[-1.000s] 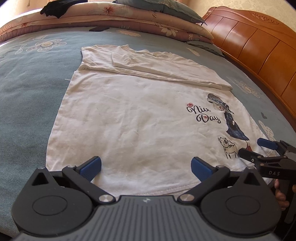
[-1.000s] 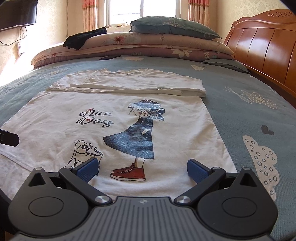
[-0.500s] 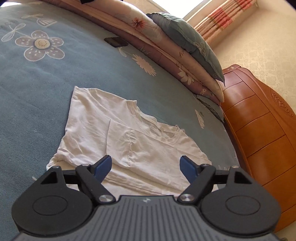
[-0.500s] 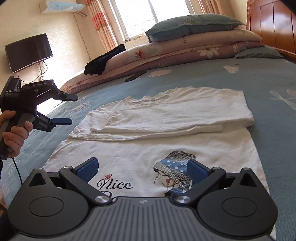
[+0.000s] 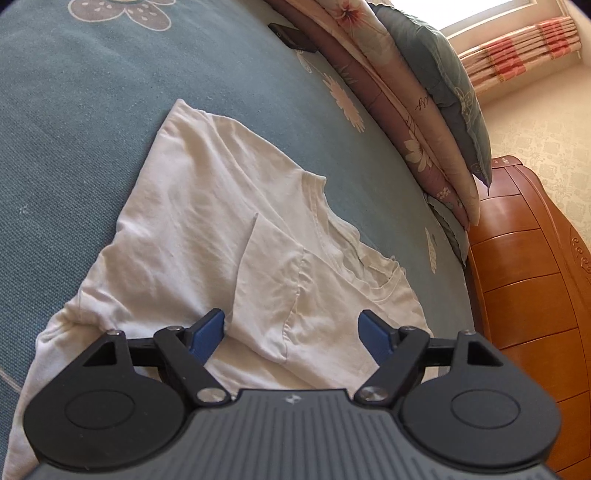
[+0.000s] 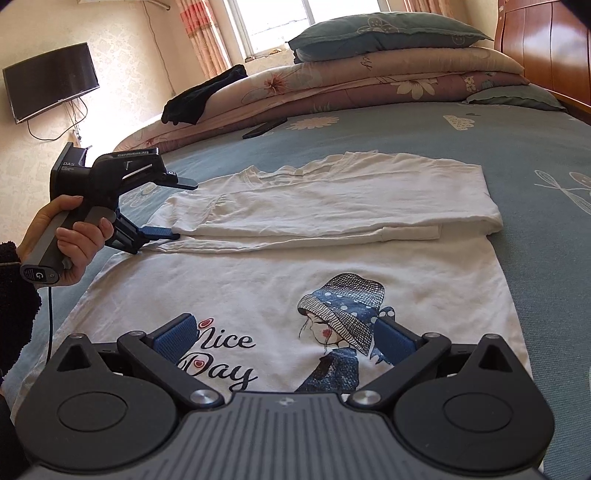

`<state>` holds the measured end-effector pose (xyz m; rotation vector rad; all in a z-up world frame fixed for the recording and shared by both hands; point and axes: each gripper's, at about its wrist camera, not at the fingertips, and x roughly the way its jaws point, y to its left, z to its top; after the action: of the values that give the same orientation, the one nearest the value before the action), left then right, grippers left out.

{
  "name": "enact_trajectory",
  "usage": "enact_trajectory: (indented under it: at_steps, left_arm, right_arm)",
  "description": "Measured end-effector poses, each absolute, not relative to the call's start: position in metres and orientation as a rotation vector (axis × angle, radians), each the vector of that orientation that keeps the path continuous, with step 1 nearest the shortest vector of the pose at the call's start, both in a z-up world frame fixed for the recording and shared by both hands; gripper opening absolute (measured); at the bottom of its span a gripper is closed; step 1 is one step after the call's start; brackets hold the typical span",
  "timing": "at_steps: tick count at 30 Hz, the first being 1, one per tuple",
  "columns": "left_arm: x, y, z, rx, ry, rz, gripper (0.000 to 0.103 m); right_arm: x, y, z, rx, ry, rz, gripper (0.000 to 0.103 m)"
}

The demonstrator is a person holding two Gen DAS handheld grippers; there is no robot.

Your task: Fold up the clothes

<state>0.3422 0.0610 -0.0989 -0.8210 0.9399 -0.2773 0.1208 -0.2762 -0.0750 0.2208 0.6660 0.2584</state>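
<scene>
A white T-shirt [image 6: 369, 273] printed with "Nice Day" and a girl in a hat lies flat on the blue bedspread [image 6: 535, 147]. Its upper part [image 6: 332, 199] is folded over in a band with the sleeves tucked in. My left gripper [image 6: 176, 208], held by a hand [image 6: 74, 236], is rolled on its side at the band's left corner. Its jaws are opening; the folded corner sits between them, unpressed. In the left wrist view the folded shoulder and collar [image 5: 325, 229] lie ahead of that gripper [image 5: 291, 328]. My right gripper [image 6: 284, 339] hovers open over the print.
A stack of floral quilts [image 6: 369, 88] topped by a grey pillow [image 6: 384, 31] lies along the far side, with a black garment [image 6: 203, 96] on it. A dark flat device [image 6: 264, 128] rests on the bedspread nearby. The wooden headboard [image 5: 528, 302] bounds the right side.
The left gripper swept from the shirt's hem to the folded band's left corner and rolled on its side, its jaws narrower. The right gripper moved up from the hem over the print.
</scene>
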Motion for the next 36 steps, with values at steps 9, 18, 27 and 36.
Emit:
enact_trajectory:
  at_steps: [9, 18, 27, 36]
  left_arm:
    - [0.366, 0.056, -0.100, -0.828, 0.929, -0.299, 0.084]
    - [0.353, 0.043, -0.082, -0.608, 0.977, -0.330, 0.059]
    - [0.341, 0.046, -0.076, -0.480, 0.977, -0.216, 0.005]
    - [0.338, 0.044, -0.043, -0.431, 0.894, -0.165, 0.000]
  right_arm:
    - [0.121, -0.279, -0.075, 0.219, 0.669, 0.246, 0.103]
    - [0.117, -0.277, -0.072, 0.192, 0.655, 0.250, 0.103]
    - [0.115, -0.273, -0.070, 0.151, 0.650, 0.241, 0.103]
    - [0.115, -0.277, -0.069, 0.163, 0.644, 0.223, 0.103]
